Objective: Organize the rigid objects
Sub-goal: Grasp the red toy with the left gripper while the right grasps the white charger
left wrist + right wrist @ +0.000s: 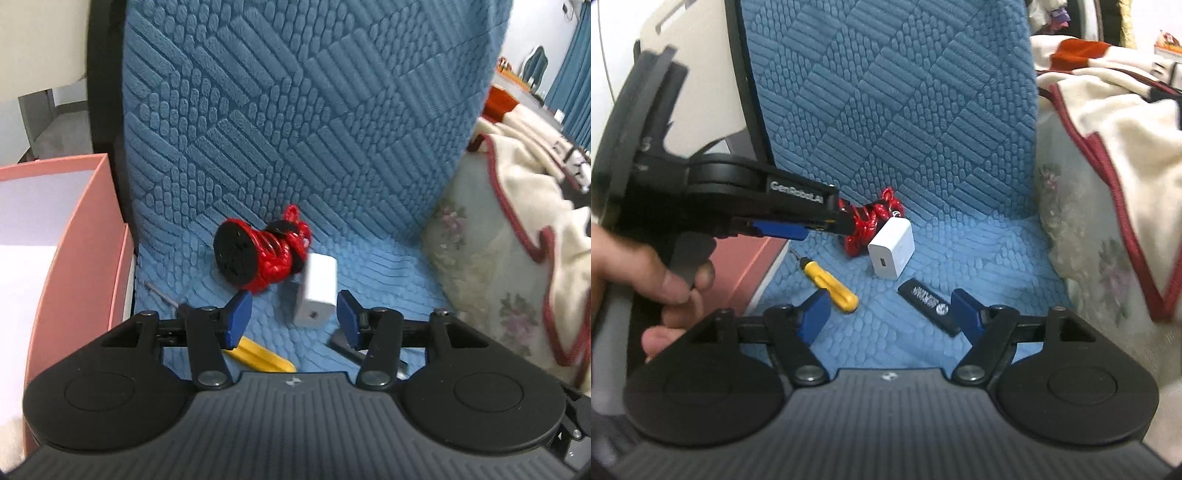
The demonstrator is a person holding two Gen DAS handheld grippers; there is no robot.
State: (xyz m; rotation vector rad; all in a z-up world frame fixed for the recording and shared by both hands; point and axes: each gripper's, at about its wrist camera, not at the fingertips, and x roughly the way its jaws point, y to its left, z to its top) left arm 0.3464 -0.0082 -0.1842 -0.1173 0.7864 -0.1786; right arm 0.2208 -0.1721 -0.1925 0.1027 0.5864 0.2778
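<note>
The white charger block (316, 291) (892, 253) stands on the blue quilted seat cushion (369, 266) (979, 266) and serves as the landmark. The left tongs (293, 317) are spread apart with the charger block between their blue tips, the block closer to the right-hand tip; whether either tip touches it cannot be told. In the right wrist view the left tongs (812, 225) come in from the left, held by a hand (665, 288), and their tips end just left of the charger block. The right tongs (890, 314) are also spread wide and grip nothing, hovering nearer the camera than the charger block. Just behind and left of the block lies a black spool wound with red cord (258, 251) (871, 221), touching or nearly touching it. Left and nearer than the block lies a yellow-handled screwdriver (829, 282) (262, 356), its metal tip pointing away toward the left. Right and nearer than the block lies a flat black stick with white print (929, 304) (341, 341). Far to the left of the block, off the cushion's edge, is a pink box (74, 240) with a white inside. To the right of the cushion lie a floral fabric (491, 280) (1082, 236) and a cream blanket with red trim (535, 206) (1126, 129).
</note>
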